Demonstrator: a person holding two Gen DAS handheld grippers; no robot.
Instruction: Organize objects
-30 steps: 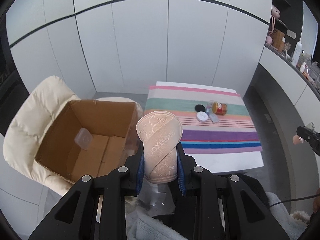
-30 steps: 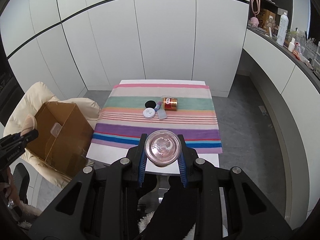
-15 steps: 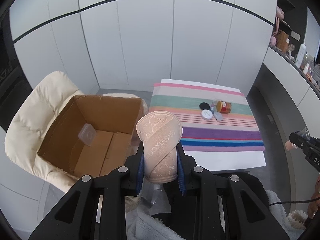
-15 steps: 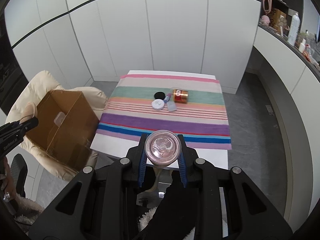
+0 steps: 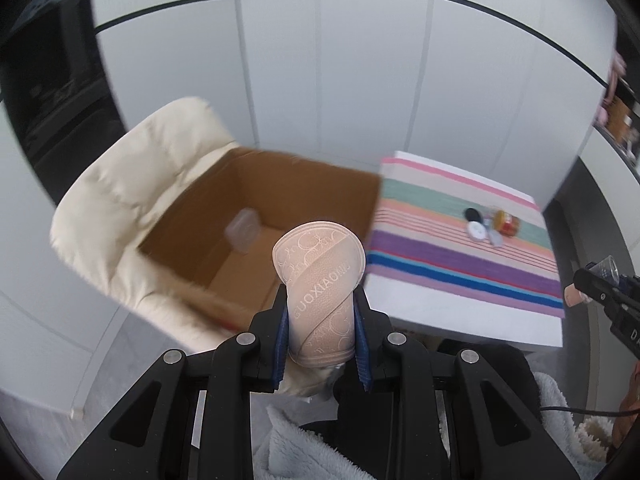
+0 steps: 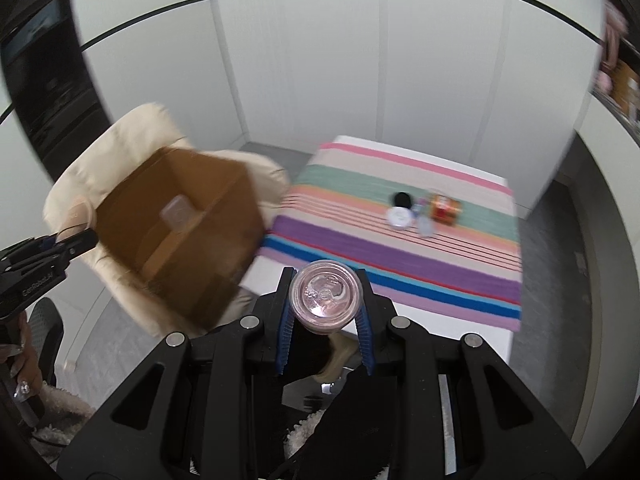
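Cream padded chair (image 5: 132, 204) sits ahead-left of the left gripper (image 5: 320, 320), w/ an open cardboard box (image 5: 280, 208) on its seat – a small clear plastic container (image 5: 242, 232) lying inside. Table w/ striped cloth (image 5: 460, 264) is ahead-right of that gripper, straight ahead of the right gripper (image 6: 324, 304).

Both grippers tilt down and forward. Left gripper's blue pads are clamped on a rolled beige insole (image 5: 320, 288), which stands up between them in front of the box's near edge. Right gripper is closed tight round a clear pinkish jar (image 6: 324, 294), seen end-on, over the table's near edge.

Far on the cloth, well beyond both – black lid (image 6: 402, 199), white lid (image 6: 399, 217), small clear bottle (image 6: 425, 226), orange-red jar (image 6: 444, 209), clustered close.
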